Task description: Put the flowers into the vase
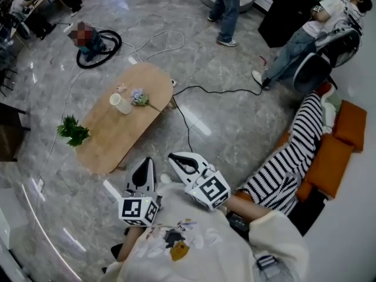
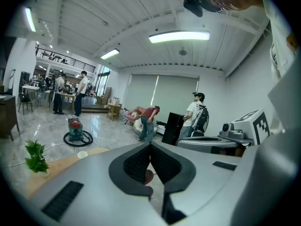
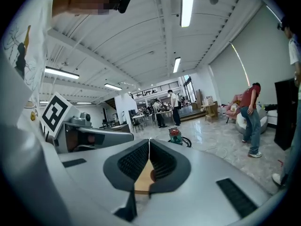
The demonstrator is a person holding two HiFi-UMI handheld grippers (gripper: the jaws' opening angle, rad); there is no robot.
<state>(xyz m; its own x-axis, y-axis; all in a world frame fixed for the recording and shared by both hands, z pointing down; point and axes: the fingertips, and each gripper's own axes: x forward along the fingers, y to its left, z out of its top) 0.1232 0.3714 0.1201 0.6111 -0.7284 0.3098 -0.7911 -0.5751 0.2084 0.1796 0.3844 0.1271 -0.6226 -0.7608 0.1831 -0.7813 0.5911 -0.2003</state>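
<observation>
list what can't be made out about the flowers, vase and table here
- Head view: flowers beside the vase too small to count stems; vase's inside unreadable.
- Head view: small pale thing on the table too small to identify.
- Left gripper view: flowers hidden behind left gripper.
- Right gripper view: right gripper hides all but a sliver of table.

Your cream vase (image 1: 121, 104) sits on the wooden table (image 1: 111, 137); pale-blue flowers (image 1: 139, 97) lie just beside it at three o'clock.
</observation>
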